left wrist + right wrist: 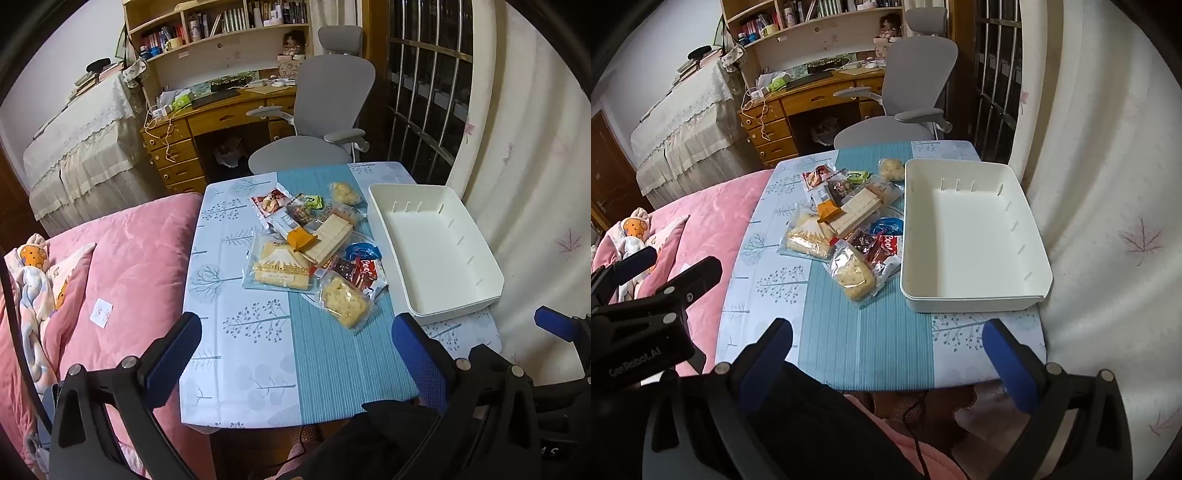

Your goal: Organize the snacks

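Since the white bin is seen with nothing inside it and every packet lies outside it, the task is judged to be at its very start: no snack has been sorted, and the whole heap is left to be dealt with. The snack pile is found in the middle of the small table, on the blue striped band of the cloth, just to the left of the bin, with the nearest wrappers close against the bin's wall. The bin is set at the table's right side, its inner walls marked with thin slots, presumably for dividers, though none are fitted.

The packets are heaped loosely and overlap one another. A clear-wrapped pale biscuit pack is seen nearest, at the front edge of the heap; a second such pack lies at the far end. A flat yellow cake with a printed front, a long beige wafer box, an orange wedge-shaped packet, a red and brown wrapper and a blue one are made out; the smaller items behind are too mixed to be named.

The left gripper and the right gripper are held above the near table edge, both with jaws spread wide and nothing between them.
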Tool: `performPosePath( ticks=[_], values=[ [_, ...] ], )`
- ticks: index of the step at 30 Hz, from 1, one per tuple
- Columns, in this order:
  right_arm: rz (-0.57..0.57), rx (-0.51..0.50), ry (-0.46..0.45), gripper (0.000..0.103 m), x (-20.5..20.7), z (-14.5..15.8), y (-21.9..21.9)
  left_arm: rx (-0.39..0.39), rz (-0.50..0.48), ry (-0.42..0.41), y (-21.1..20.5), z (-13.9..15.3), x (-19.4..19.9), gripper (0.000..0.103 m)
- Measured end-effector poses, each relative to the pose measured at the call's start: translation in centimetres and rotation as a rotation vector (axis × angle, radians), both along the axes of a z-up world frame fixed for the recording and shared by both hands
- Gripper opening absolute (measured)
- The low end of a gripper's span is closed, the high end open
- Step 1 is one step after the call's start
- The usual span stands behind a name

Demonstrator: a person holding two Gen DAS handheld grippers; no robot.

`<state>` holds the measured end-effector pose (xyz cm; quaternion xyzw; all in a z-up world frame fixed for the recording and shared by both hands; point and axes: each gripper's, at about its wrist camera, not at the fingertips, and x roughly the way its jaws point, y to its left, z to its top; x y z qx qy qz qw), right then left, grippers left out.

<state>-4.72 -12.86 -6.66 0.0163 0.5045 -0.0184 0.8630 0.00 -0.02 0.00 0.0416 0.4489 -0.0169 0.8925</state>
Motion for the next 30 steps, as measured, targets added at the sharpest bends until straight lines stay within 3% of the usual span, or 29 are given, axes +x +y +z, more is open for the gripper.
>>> performPosePath(
  ticks=[30],
  values=[
    [0.002,-0.014,0.02,0.103,0.1,-0.4,0.0,-0.021,0.011,0.045,-0.1,-1.6,0.2,0.103]
  ],
)
